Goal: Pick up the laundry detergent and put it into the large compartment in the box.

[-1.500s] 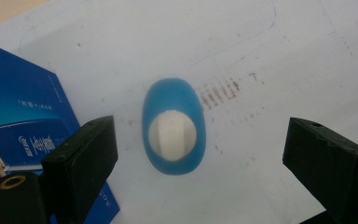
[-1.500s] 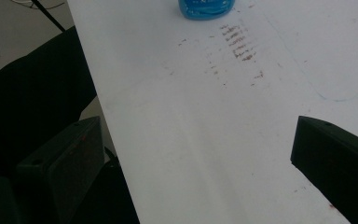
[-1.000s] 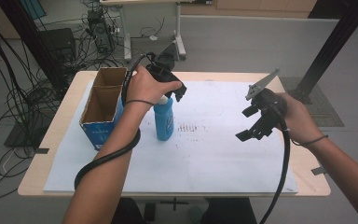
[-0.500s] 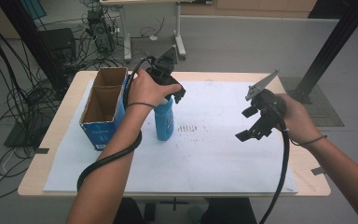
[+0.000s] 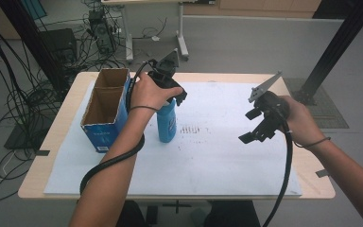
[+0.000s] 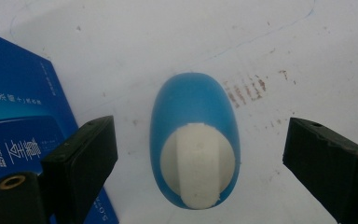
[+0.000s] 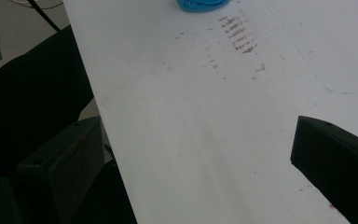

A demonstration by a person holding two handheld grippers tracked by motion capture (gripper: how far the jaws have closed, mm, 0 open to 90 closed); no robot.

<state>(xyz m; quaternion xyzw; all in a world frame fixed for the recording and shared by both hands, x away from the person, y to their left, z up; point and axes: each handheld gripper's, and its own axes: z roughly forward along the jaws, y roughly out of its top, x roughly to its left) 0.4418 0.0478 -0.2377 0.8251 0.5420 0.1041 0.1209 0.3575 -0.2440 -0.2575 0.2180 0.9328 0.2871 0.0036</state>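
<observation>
My left gripper (image 6: 193, 154) hovers over the bottle (image 6: 193, 140), jaws wide, astride its cap (image 6: 196, 165). Hard, slick, probably light; I'd grip the cap.

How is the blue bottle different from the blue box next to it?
The blue bottle is round and slim, while the blue box is square-edged and wider. The bottle is closed with a white cap; the box stands open at the top, showing brown cardboard inside. The left gripper hovers open over the bottle, not the box. Both stand upright on the white sheet.
</observation>
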